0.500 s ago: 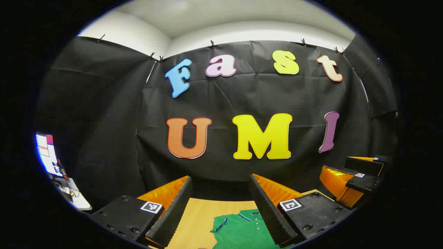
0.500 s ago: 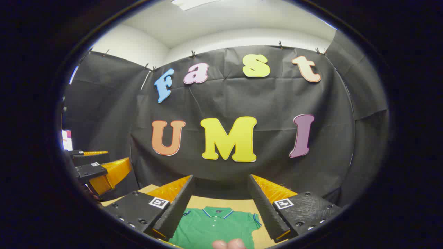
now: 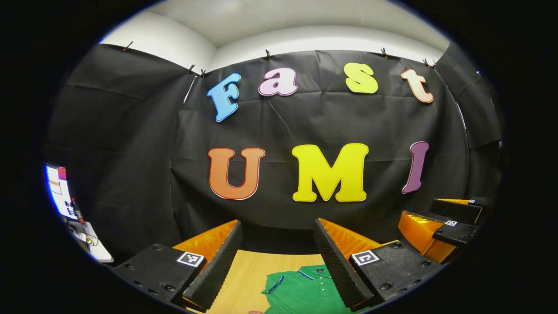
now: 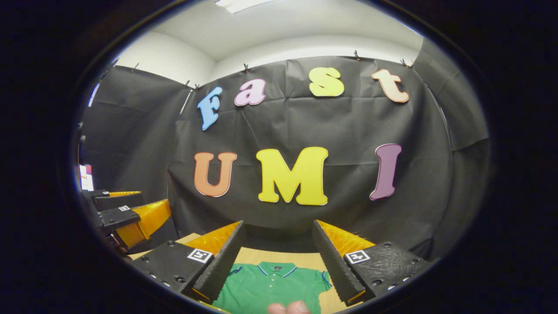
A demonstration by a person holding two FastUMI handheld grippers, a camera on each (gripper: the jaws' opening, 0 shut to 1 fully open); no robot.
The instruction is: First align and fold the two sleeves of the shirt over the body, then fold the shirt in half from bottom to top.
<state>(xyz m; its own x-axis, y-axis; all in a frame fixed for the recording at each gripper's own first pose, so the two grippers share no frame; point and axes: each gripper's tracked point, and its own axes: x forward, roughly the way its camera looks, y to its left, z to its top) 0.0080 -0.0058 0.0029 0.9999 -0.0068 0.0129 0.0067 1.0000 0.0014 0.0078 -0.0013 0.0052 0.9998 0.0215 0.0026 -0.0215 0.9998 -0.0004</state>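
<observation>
Both held above the wooden table, left gripper and right gripper spread wide over the flat green shirt, gripping nothing.

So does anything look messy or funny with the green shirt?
Nothing stands out. The green shirt lies flat on the wooden table, collar toward the wall, sleeves spread and not yet folded. Both the left claw and right claw are open above it, holding nothing.
</observation>
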